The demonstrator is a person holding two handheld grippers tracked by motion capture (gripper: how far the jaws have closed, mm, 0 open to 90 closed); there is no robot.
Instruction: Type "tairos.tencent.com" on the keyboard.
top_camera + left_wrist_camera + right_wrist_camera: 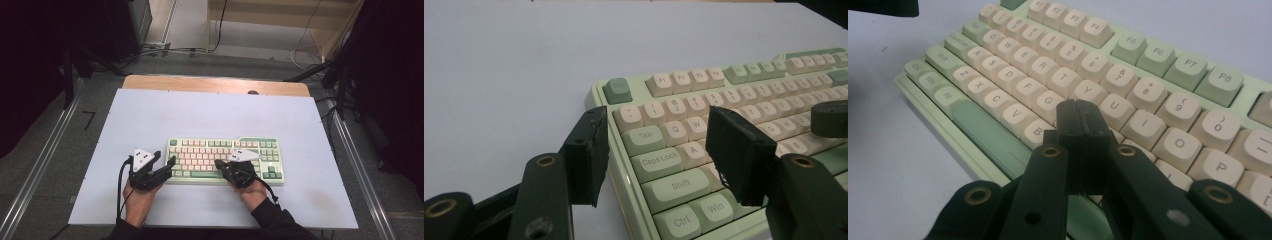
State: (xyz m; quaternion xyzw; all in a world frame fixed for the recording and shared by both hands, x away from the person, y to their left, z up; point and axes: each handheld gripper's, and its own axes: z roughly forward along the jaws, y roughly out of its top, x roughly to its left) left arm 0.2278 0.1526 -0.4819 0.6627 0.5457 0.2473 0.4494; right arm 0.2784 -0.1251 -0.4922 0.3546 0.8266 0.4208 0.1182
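Pale lilac tabletop (150, 115): green-and-cream mechanical keyboard (200, 145). Left claw (654, 150) wide at its corner; right claw (1080, 117) closed over keys, risking stray presses.

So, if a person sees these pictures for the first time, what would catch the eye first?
First the keyboard, pale green with cream keys, lying toward the near side of the white table. Next the two black grippers at its near edge: the left gripper stands open across the keyboard's left corner, around the Tab and Caps Lock keys, and the right gripper is shut, its tips over the middle letter keys near H.
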